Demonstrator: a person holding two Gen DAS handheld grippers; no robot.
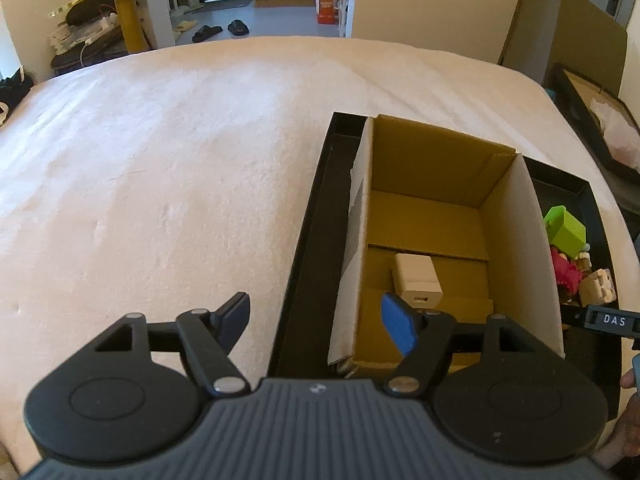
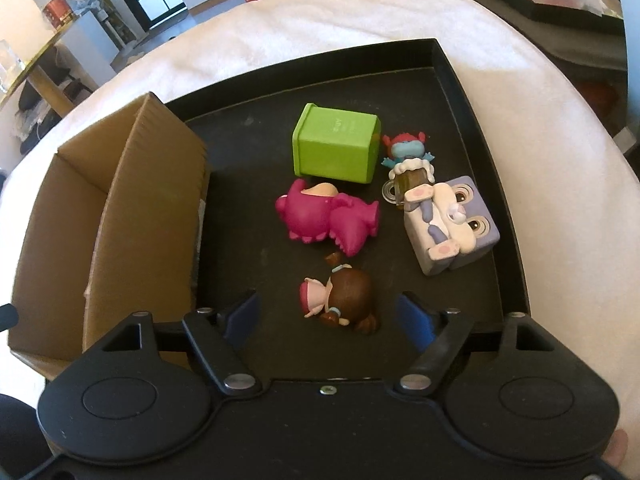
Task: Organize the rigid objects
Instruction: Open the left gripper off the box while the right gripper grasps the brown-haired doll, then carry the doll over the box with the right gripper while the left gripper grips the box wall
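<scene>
A black tray (image 2: 452,76) lies on a white bed. In it stands an open cardboard box (image 1: 520,216) (image 2: 156,184) with a white charger (image 1: 418,278) on its floor. Beside the box lie a green cube (image 2: 336,146), a magenta figure (image 2: 324,216), a brown-haired doll (image 2: 344,298), a lilac rabbit block (image 2: 452,224) and a small blue-red figure with a mug (image 2: 408,160). My left gripper (image 1: 320,320) is open and empty over the box's near left wall. My right gripper (image 2: 330,316) is open, with the doll between its fingers, untouched.
The white bed (image 1: 160,160) spreads left of the tray. A second black tray with paper (image 1: 600,120) lies off the bed's right side. Slippers, an orange box and a yellow table stand on the floor beyond.
</scene>
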